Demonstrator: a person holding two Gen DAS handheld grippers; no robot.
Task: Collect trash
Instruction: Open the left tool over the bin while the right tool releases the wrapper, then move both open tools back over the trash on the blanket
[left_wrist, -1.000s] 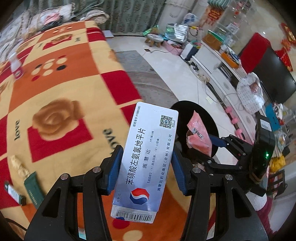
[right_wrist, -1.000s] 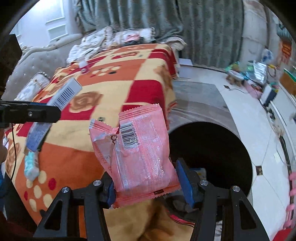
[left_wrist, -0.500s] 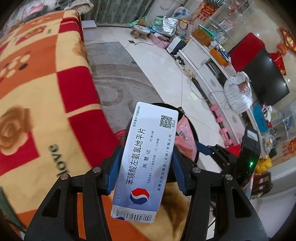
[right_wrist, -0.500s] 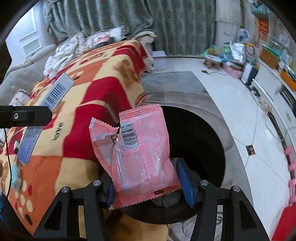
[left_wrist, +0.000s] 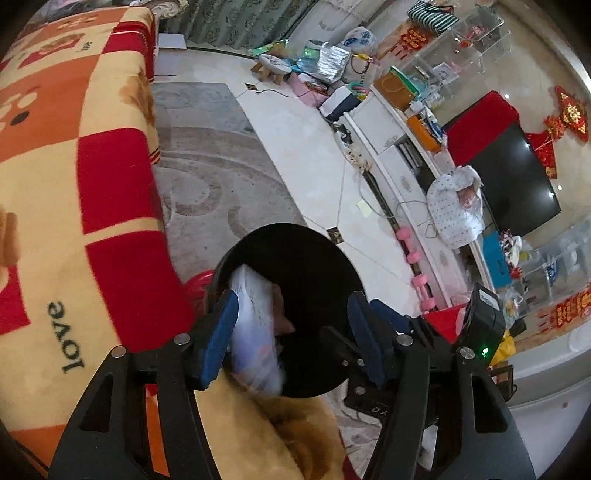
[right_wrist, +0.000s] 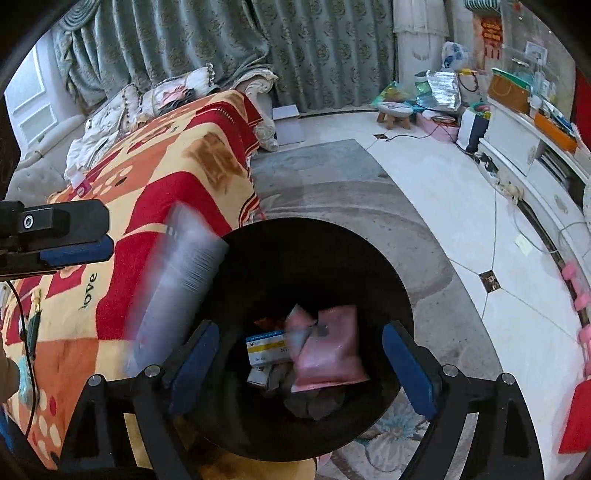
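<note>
The left gripper (left_wrist: 291, 332) stands wide open over the black bin (left_wrist: 332, 258), its blue pads gripping nothing. Just inside its left pad a white box (left_wrist: 255, 325) shows as a blur at the bin's near rim, free of both fingers. In the right wrist view the same box (right_wrist: 177, 280) is a pale streak tilted against the bin's left rim (right_wrist: 391, 273).

The right gripper (right_wrist: 299, 354) is also wide open above the bin's mouth. A pink wrapper (right_wrist: 332, 350) lies inside the bin, beside a small blue-and-yellow box (right_wrist: 266, 347) and other scraps.

The bin stands on a grey rug (left_wrist: 207, 177), just beside a sofa covered with a red and orange blanket (left_wrist: 74, 184).
</note>
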